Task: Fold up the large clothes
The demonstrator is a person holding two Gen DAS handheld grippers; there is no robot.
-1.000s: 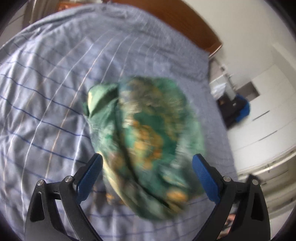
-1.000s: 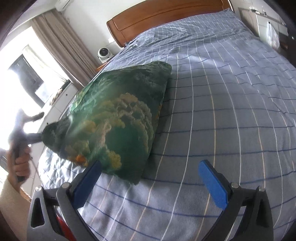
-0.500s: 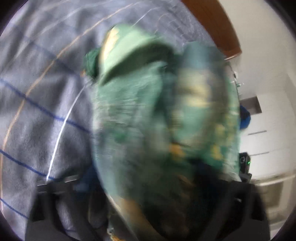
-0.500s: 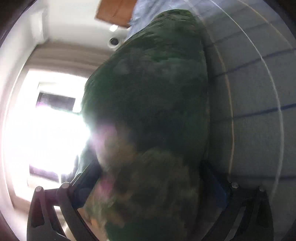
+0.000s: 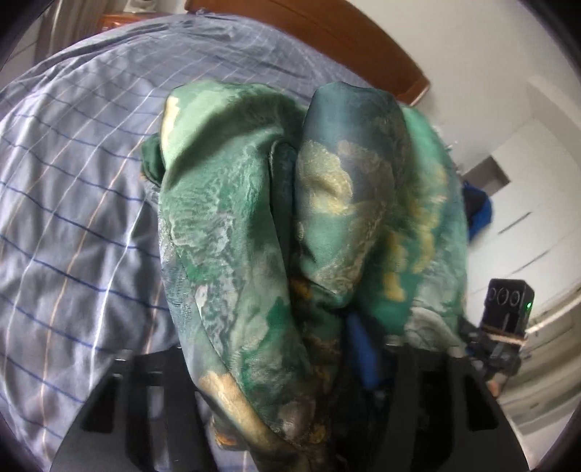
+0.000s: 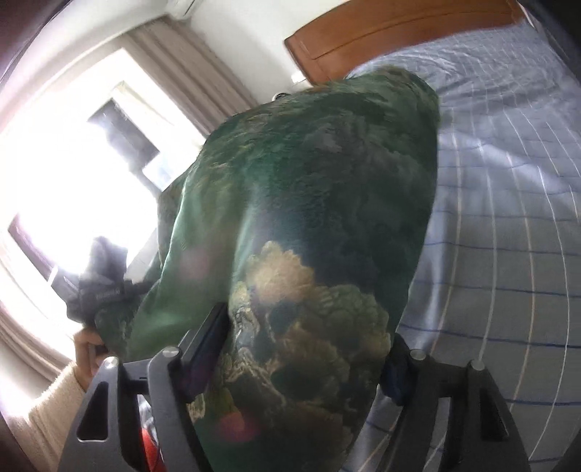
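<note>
Garment: a green cloth (image 5: 254,225) printed with pale yellow and cream patches is seen bunched into a thick bundle, lifted at its near end and trailing down onto the bed behind.
Bed: a grey-blue sheet (image 5: 72,203) lined with white, tan and dark blue stripes is spread under the cloth; a brown wooden headboard (image 5: 348,40) is seen at the far end.
Left gripper (image 5: 290,366): its fingers are largely buried under the bundle, with only one blue pad (image 5: 363,352) showing to the right of the middle fold. The jaws have just been closing with the cloth between them. The bundle is wedged across the whole gap and appears to be clamped, though the left finger is hidden.
Right gripper (image 6: 308,359): the jaws have just been closing, and the cloth (image 6: 326,225) is packed between them. The left pad (image 6: 207,348) is pressed against the fabric's side and the right pad is half covered by it, so the cloth is taken as gripped.
Where the cloth is: held up between both grippers over the sheet (image 6: 508,218), its far end resting on the bed close to the headboard (image 6: 381,32).
Person: a hand (image 6: 87,345) in a cream sleeve (image 6: 51,410) is seen at the lower left of the right wrist view, wrapped round the other tool's dark handle.
Room: a bright window (image 6: 72,174) with beige curtains is seen at the left; white cupboards (image 5: 537,203) stand at the right.
</note>
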